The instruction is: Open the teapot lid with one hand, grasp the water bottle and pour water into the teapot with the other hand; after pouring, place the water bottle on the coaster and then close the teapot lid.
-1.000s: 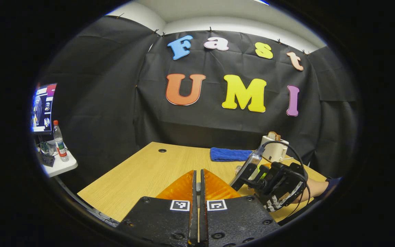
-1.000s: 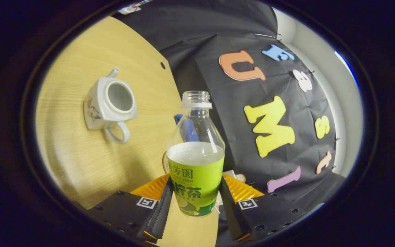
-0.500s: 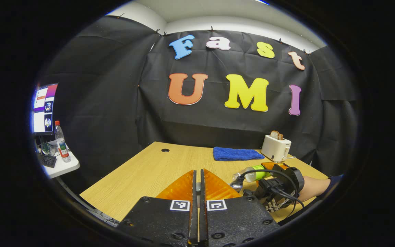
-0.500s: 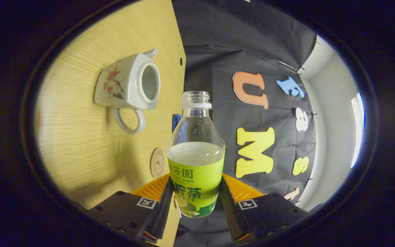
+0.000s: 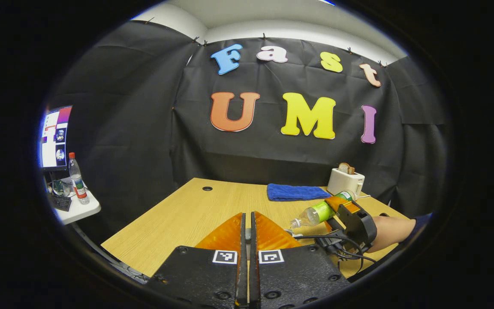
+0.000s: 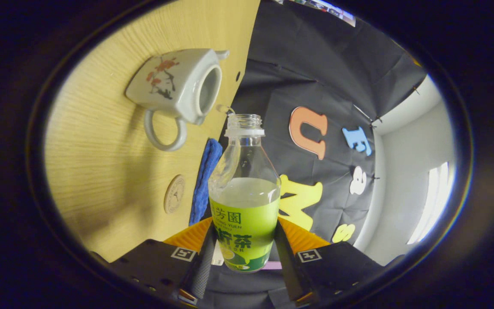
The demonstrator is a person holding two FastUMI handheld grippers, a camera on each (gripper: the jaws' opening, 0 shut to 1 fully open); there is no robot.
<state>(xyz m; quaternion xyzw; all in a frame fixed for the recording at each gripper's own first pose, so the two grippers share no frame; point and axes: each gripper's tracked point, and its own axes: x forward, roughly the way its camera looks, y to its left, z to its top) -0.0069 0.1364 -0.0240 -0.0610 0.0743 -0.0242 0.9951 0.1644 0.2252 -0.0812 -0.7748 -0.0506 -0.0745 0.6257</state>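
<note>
Tilt of the water bottle (image 6: 245,193) has been increased over the last second: what stood nearly upright is now laid almost level, its open neck brought just beside the mouth of the uncovered teapot (image 6: 178,88) on the table (image 6: 101,171). The bottle is clamped between the fingers of the right gripper (image 6: 243,253). The left gripper (image 5: 248,240) is held back with its fingers pressed together; whether the lid is pinched there cannot be told. Pouring is judged to be beginning; the coaster (image 6: 174,194) lies unused.
</note>
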